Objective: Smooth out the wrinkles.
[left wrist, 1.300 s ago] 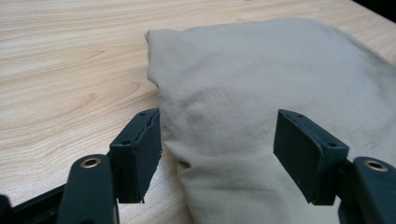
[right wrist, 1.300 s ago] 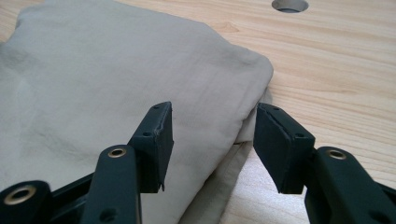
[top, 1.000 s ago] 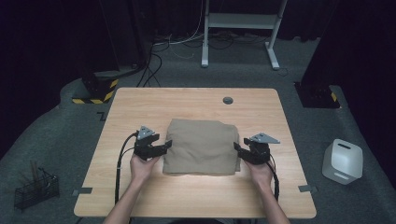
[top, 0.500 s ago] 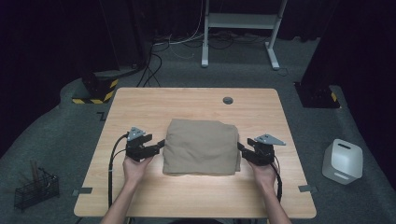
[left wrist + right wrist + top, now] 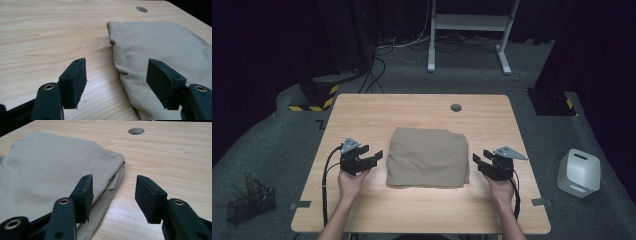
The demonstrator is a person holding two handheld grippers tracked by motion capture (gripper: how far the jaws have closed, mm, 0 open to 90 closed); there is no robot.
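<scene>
The wooden surface has a small round hole near its far edge. On the grey floor to its right stands a white plastic container; to its left sits a black wire basket with sticks in it. A white metal frame stands beyond, with cables on the floor and a yellow-and-black striped base near the surface's far left corner.
</scene>
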